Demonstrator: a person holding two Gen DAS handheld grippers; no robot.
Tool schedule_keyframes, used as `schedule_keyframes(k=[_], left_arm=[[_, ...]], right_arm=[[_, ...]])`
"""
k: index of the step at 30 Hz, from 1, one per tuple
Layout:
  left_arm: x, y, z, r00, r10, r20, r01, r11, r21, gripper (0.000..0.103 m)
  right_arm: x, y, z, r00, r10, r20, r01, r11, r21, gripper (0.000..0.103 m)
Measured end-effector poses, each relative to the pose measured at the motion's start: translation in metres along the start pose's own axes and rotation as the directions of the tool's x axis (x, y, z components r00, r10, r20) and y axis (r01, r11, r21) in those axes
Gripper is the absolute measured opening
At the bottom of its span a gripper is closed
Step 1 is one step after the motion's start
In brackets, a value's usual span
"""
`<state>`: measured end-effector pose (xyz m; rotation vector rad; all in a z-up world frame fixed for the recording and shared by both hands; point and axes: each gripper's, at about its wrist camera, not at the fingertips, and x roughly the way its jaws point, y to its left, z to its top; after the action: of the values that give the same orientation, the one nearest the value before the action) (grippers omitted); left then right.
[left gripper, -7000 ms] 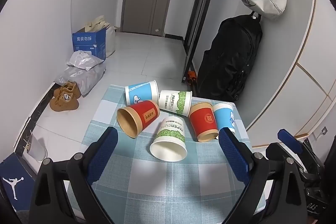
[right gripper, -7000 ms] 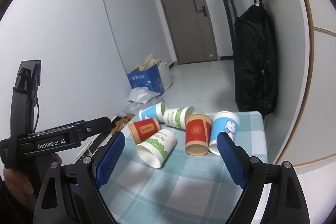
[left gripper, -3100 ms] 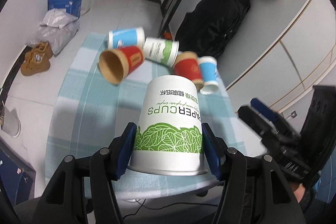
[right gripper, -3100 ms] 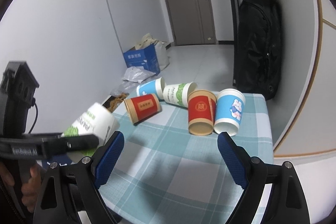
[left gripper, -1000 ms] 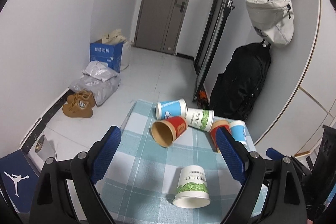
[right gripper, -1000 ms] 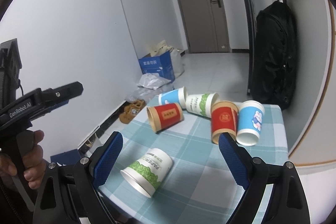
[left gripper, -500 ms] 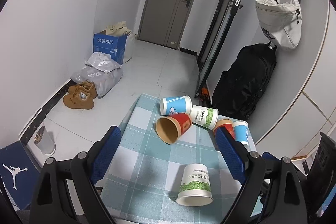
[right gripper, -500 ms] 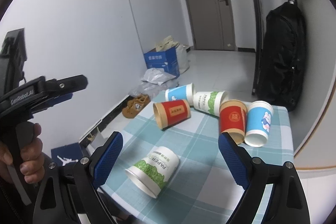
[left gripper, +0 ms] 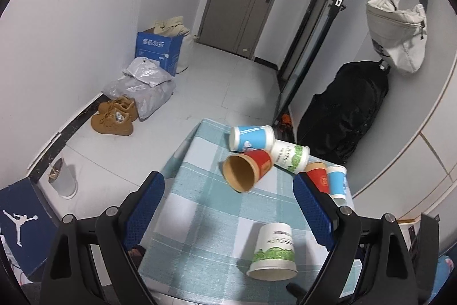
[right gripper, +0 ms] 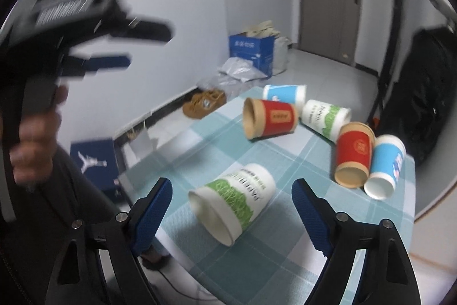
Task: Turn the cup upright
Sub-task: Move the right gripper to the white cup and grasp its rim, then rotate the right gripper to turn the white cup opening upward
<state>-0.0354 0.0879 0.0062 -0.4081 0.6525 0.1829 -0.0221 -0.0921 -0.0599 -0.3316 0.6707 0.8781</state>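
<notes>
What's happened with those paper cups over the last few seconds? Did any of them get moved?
The white cup with green leaves was moved. The left gripper picked it out of the cluster, carried it to the table's near edge, set it mouth-down and let go. That gripper is now open and pulled back. The other five cups stayed lying where they were.

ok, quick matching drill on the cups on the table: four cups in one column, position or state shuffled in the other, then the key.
Cups:
1. green-leaf cup by itself
2. red cup with open mouth showing
3. far blue cup
4. second green-leaf cup

States:
A. wedged between blue and red cups
B. nearest the claws, on its side, apart from the cluster
C. at the table's far edge, on its side
D. brown inside visible, lying on its side

Pairs: 1-B, 2-D, 3-C, 4-A
</notes>
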Motion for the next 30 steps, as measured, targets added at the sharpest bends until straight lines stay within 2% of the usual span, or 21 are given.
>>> schedule_keyframes(k=[2, 7, 11, 14, 16, 17, 20, 22, 25, 30], left_arm=[[0.001, 0.004, 0.001, 1.0, 0.002, -0.002, -0.002, 1.0, -0.012, 0.089], [0.002, 0.008, 0.002, 1.0, -0.006, -0.008, 0.006, 1.0, -0.024, 0.089], [0.004, 0.007, 0.002, 1.0, 0.0, -0.008, 0.0, 1.0, -0.011, 0.089], [0.005, 0.008, 0.003, 1.0, -0.011, -0.016, 0.011, 1.0, -0.015, 0.089], [0.006, 0.008, 0.003, 1.0, -0.009, -0.018, 0.009, 1.0, -0.014, 0.089], [0.006, 0.008, 0.003, 1.0, -0.008, -0.017, 0.008, 1.0, -0.013, 0.089], [0.006, 0.01, 0.004, 1.0, -0.008, -0.019, 0.007, 1.0, -0.015, 0.089], [0.006, 0.01, 0.004, 1.0, -0.01, -0.02, 0.009, 1.0, -0.018, 0.089], [0.007, 0.012, 0.005, 1.0, -0.014, -0.025, 0.013, 1.0, -0.024, 0.089], [0.007, 0.013, 0.005, 0.999, -0.017, -0.028, 0.016, 0.999, -0.033, 0.089]], right_arm=[[0.005, 0.009, -0.002, 1.0, -0.021, -0.013, 0.02, 0.997, -0.069, 0.084], [0.018, 0.03, -0.012, 0.995, -0.087, -0.049, 0.075, 0.974, -0.216, 0.071], [0.028, 0.044, -0.017, 0.989, -0.14, -0.046, 0.119, 0.943, -0.31, 0.07], [0.04, 0.05, -0.022, 0.98, -0.192, -0.056, 0.158, 0.916, -0.369, 0.059], [0.049, 0.052, -0.025, 0.97, -0.234, -0.063, 0.19, 0.895, -0.404, 0.046], [0.054, 0.052, -0.026, 0.963, -0.263, -0.062, 0.213, 0.878, -0.429, 0.042], [0.058, 0.056, -0.03, 0.95, -0.308, -0.042, 0.253, 0.843, -0.474, 0.034], [0.058, 0.057, -0.031, 0.943, -0.333, -0.021, 0.28, 0.823, -0.494, 0.023], [0.058, 0.058, -0.032, 0.932, -0.362, 0.003, 0.31, 0.792, -0.525, 0.016], [0.057, 0.06, -0.033, 0.927, -0.375, 0.02, 0.326, 0.777, -0.538, 0.014]])
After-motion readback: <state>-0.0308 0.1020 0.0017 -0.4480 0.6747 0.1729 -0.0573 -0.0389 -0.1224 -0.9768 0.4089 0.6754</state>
